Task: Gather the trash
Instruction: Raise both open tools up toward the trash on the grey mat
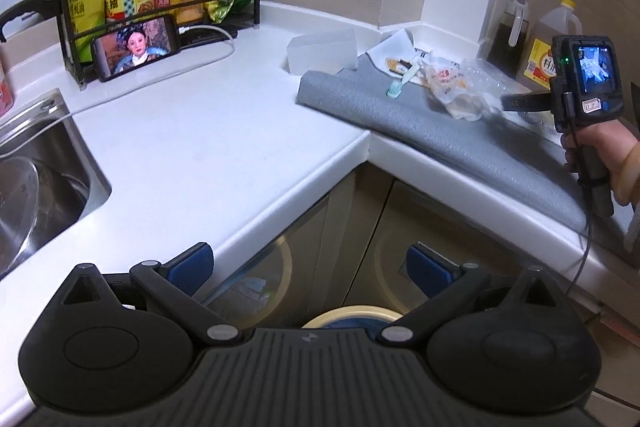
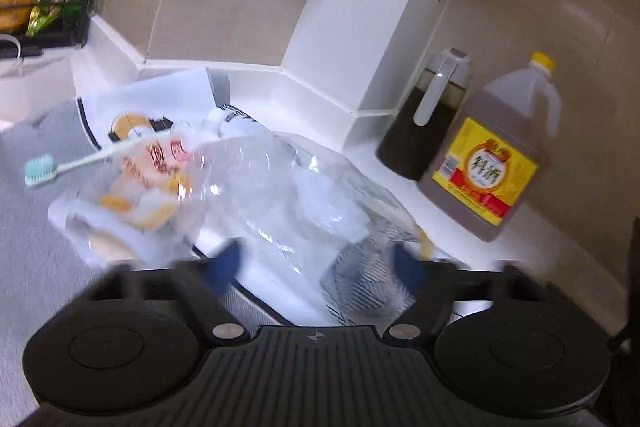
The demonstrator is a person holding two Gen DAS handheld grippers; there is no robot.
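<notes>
Trash (image 2: 224, 195) crowds mat's (image 1: 440, 131) back edge.

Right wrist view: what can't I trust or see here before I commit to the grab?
- Right gripper: fingers motion-blurred; contact with the clear plastic bag unreadable.
- Bag contents: smeared by blur and glare.
- Toothbrush handle end: hidden under wrappers.
- Left wrist view: bin below counter mostly covered by left gripper.

A mat (image 1: 420, 123) lay on the table (image 1: 208, 131). On the mat rested a toothbrush (image 1: 402, 79) beside crumpled wrappers (image 1: 456, 87). Two jugs (image 2: 492, 163) stood behind, a sink (image 1: 36, 183) lay far left.
</notes>
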